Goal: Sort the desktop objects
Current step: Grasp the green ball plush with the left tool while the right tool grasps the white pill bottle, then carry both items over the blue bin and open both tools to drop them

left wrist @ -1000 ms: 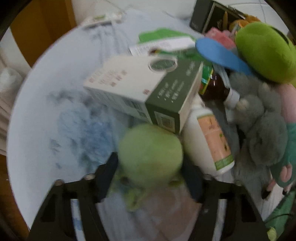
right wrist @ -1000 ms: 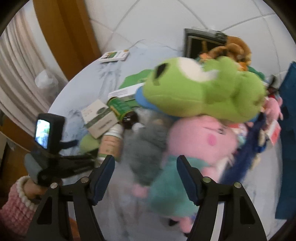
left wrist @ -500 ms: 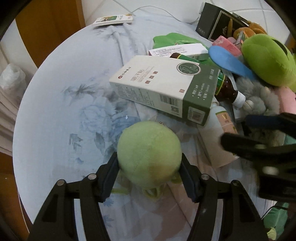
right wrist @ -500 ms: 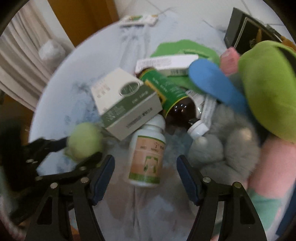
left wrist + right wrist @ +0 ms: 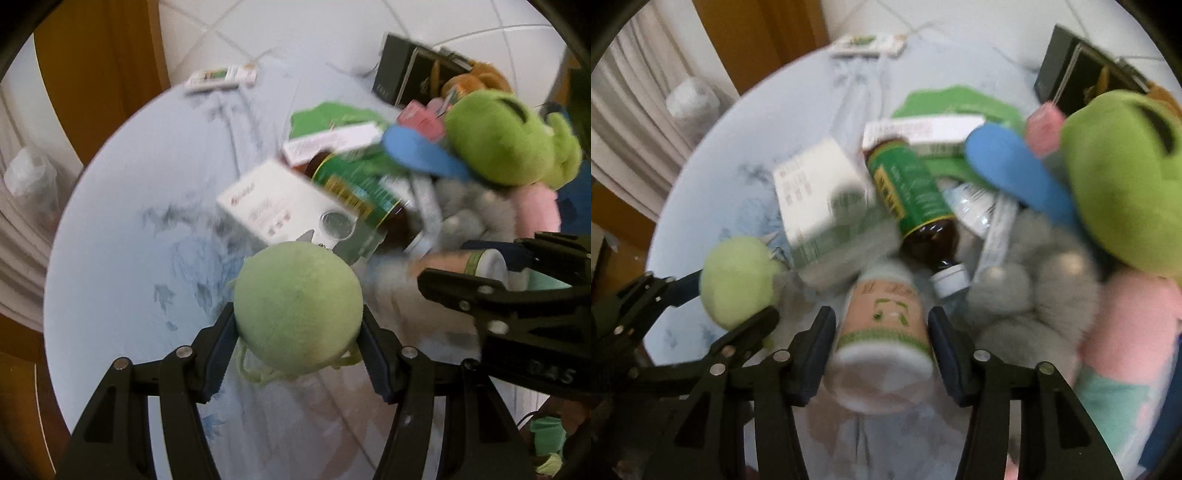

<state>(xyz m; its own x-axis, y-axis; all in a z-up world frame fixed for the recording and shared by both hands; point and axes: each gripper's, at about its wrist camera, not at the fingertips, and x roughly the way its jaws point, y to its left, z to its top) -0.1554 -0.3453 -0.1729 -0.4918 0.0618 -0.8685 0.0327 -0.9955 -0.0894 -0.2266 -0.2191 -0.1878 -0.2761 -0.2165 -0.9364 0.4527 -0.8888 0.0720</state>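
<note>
My left gripper is shut on a pale green plush ball, held above the round table; ball and gripper also show in the right wrist view. My right gripper has its jaws around a white pill bottle with a peach label, pads at both its sides. A white and green box, a brown bottle with a green label and a flat white box lie just behind.
Plush toys crowd the right: a green frog, a grey one, a pink one. A dark box stands at the back, a small packet at the far table edge. The table's left half is bare cloth.
My right gripper has moved in over the white pill bottle and closed around it. My left gripper has lifted the plush ball a little.
</note>
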